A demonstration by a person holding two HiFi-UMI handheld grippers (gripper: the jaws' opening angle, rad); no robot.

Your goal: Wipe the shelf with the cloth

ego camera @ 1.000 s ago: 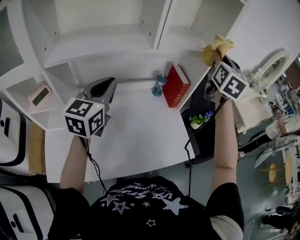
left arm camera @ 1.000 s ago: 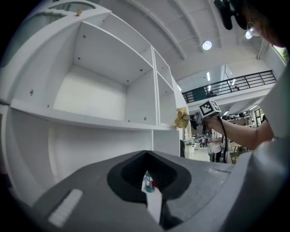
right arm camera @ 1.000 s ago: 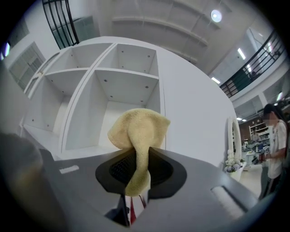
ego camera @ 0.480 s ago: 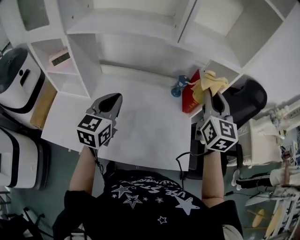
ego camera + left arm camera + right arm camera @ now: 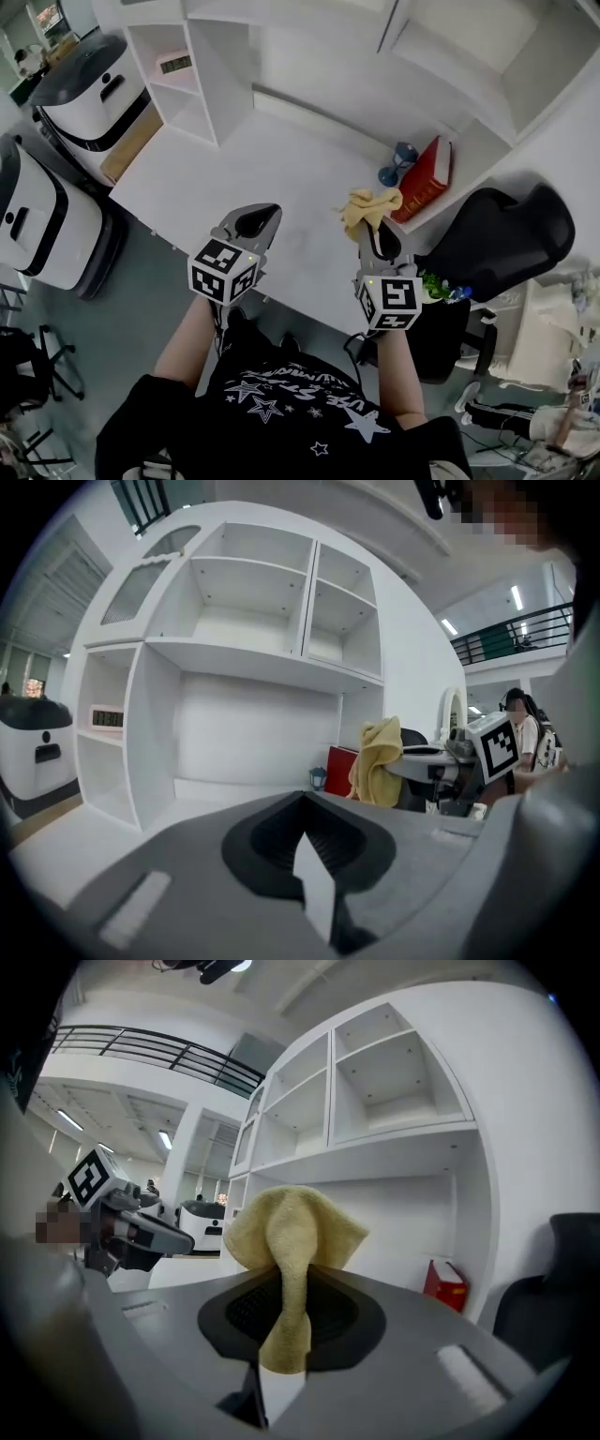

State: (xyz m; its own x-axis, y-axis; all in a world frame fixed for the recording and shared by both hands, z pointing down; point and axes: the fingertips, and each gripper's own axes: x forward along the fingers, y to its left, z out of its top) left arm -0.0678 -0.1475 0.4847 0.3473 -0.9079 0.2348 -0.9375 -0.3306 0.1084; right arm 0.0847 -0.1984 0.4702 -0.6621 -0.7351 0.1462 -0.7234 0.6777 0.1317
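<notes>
White shelving fills the top of the head view: a tall shelf unit point(image 5: 221, 56) with open compartments stands at the back of a white table point(image 5: 234, 159). Its compartments look bare apart from a small clock point(image 5: 175, 64) in a side cubby at the upper left. At the right end of the table, right of centre in the frame, a red book point(image 5: 427, 178) leans beside a small blue hourglass point(image 5: 394, 164). A black chair point(image 5: 506, 234) sits at the right edge, and bulky white machines point(image 5: 89, 84) stand at the far left.

Low in the frame, a person in a dark star-printed shirt holds two grippers over the near edge of the table. The right gripper point(image 5: 370, 230), just right of centre, has its fingers closed on a yellow cloth point(image 5: 368, 206). In its own view, a fold is pinched between them and the rest bunches above the tips. The cloth hangs in the air, touching neither table nor shelf, and well short of the shelf boards.

The left gripper point(image 5: 261, 217), just left of centre, has its fingers pressed together with nothing between them.

Judging by this, the cloth is picked up and ready, but no wiping is under way. It is impossible to say whether any board has been cleaned. What seems left is to carry the cloth up to a shelf board and rub it along.
</notes>
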